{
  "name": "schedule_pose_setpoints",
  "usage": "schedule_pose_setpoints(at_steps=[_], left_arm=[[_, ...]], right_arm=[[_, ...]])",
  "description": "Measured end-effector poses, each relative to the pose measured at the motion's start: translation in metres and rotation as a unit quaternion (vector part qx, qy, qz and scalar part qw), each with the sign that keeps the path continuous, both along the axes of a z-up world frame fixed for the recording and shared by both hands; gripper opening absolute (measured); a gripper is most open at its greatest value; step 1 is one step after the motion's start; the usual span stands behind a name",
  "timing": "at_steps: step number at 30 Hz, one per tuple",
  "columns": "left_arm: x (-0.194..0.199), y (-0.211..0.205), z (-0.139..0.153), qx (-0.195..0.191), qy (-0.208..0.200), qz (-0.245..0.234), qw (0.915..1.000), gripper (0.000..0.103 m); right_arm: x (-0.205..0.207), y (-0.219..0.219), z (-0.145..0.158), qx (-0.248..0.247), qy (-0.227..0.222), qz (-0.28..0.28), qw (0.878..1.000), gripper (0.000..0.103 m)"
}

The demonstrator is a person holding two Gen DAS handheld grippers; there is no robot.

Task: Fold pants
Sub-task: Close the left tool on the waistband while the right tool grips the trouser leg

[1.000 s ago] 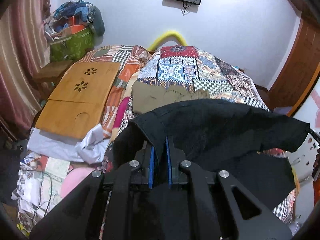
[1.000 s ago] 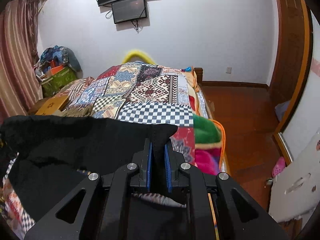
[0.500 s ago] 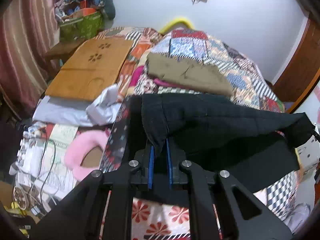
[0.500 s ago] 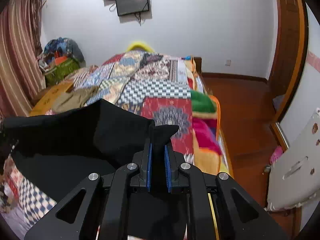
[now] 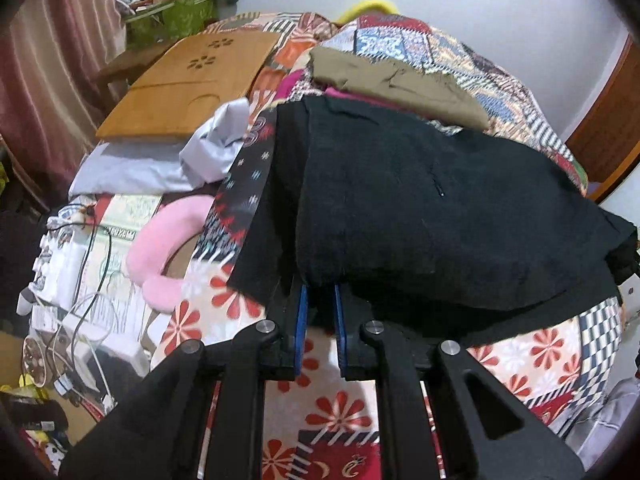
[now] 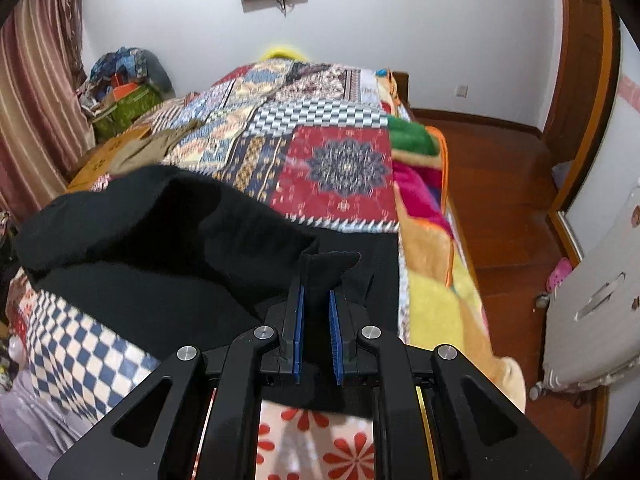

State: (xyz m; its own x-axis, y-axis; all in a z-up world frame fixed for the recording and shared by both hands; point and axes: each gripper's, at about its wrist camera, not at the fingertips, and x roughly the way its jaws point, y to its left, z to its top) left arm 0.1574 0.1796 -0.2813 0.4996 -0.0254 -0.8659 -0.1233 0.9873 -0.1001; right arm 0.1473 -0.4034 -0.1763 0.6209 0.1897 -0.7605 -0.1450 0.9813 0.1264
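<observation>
Black pants (image 5: 420, 208) lie doubled over on the patchwork bed quilt (image 5: 532, 360), upper layer over lower layer. My left gripper (image 5: 320, 292) is shut on the near left edge of the upper layer, low over the bed. In the right wrist view the same black pants (image 6: 160, 248) spread to the left, and my right gripper (image 6: 317, 280) is shut on their near right corner, which sticks up between the blue pads. The fingertips of both grippers are hidden in the cloth.
Folded olive-brown pants (image 5: 392, 84) lie on the quilt beyond the black ones. A wooden lap tray (image 5: 188, 80), grey cloth (image 5: 160, 164), a pink neck pillow (image 5: 168, 240) and cables are left of the bed. The wooden floor (image 6: 504, 184) and a white board (image 6: 600, 300) are to the right.
Both grippers have carried the held edge of the black pants down and toward me. The upper layer now rests over the lower one near the bed's front edge.
</observation>
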Motion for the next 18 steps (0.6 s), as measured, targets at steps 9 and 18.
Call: schedule_pose_setpoints(at_steps=[9, 18], left_arm=[[-0.007, 0.004, 0.001, 0.005, 0.009, 0.007, 0.9999, 0.011], [-0.012, -0.012, 0.05, 0.038, -0.038, -0.002, 0.9986, 0.012]], right_arm=[[-0.012, 0.017, -0.028, -0.032, 0.035, 0.022, 0.999, 0.013], [-0.025, 0.012, -0.014, -0.039, 0.042, 0.026, 0.998, 0.026]])
